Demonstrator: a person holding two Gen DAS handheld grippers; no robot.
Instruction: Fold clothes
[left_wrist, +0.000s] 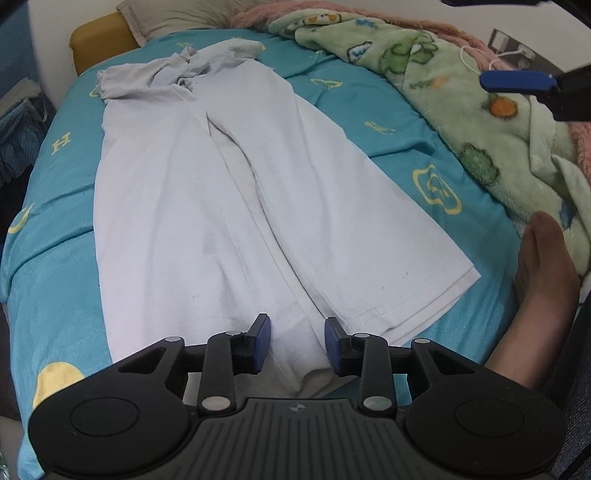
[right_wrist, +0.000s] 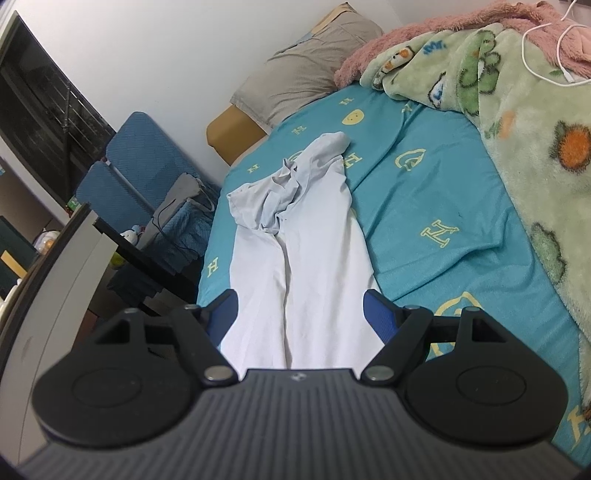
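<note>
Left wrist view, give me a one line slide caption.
Open left tongs hover over the near hem of a pale garment spread on a teal bedsheet.

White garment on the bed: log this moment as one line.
stage: pre-grasp | white garment: flat on teal bedsheet, far end bunched | left gripper: open at near hem | right gripper: open above garment

a pale grey-white cotton garment (left_wrist: 207, 206) lies lengthwise on the bed, its two side panels folded inward so they meet along a central seam; the hemmed end is nearest, the far end (collar or sleeves, hard to tell) is bunched and crumpled.
</note>
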